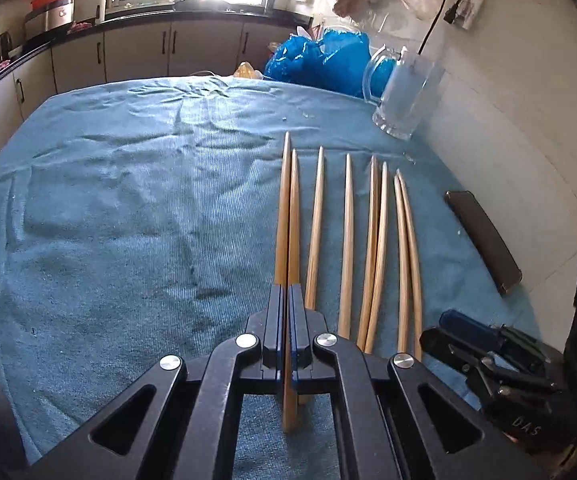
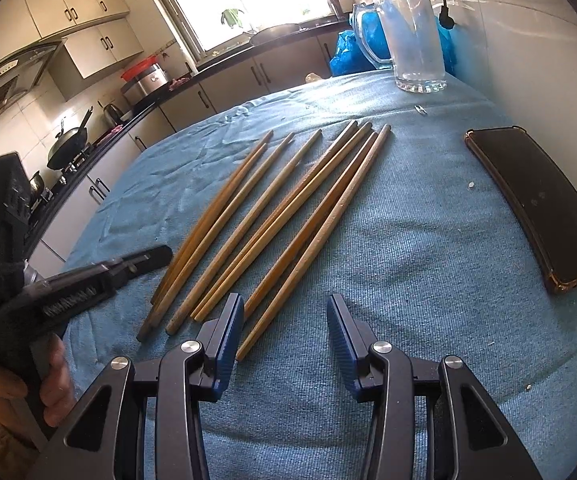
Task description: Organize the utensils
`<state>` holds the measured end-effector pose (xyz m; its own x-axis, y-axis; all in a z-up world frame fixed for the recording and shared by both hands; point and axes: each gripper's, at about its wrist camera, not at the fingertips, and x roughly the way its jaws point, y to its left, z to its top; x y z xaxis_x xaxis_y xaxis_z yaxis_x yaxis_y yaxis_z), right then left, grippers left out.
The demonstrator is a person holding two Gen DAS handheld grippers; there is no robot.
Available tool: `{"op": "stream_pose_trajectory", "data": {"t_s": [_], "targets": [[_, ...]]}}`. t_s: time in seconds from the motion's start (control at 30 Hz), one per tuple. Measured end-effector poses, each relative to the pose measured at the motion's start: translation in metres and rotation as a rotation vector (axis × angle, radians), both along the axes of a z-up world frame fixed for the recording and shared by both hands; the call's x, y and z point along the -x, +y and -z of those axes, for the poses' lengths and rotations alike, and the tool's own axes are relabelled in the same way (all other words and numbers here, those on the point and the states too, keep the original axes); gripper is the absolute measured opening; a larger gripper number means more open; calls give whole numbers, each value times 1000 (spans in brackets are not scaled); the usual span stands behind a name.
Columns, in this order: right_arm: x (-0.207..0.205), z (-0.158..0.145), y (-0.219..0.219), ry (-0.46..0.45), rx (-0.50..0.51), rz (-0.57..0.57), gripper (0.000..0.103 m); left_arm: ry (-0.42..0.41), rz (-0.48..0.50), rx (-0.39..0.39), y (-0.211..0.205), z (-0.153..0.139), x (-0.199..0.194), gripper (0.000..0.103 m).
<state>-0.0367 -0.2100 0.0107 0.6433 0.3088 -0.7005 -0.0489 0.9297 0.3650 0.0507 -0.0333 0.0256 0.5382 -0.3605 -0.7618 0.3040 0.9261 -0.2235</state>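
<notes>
From the left wrist, the left gripper had its fingers pinched tight on one wooden chopstick, its long axis running straight ahead toward the far edge of the worktop. The remaining chopsticks lay parallel just to its right, and the glass mug stood beyond them near the far right corner.

From the right wrist, the right gripper hung with fingers partly apart and empty, the nearest chopstick ends close by its left finger. A phone lay well apart along the right edge.
</notes>
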Motion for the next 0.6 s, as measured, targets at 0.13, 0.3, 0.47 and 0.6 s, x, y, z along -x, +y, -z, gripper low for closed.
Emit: {"op": "stream_pose_trajectory", "data": {"t_s": [0.13,0.3,0.47,0.6], "targets": [[0,0,-2,-1,-11,1,47,11,35,-43,-10,7,-2,2],[2,1,-4,-3,-26,2,47,-23,23,-112,-14,10,-5,3],[1,1,-4,-2,-23,2,47,-4,12,-142,-11,12,-7,2],[2,1,-4,-2,-22,2,47,31,27,12,2,8,-1,2]]}}
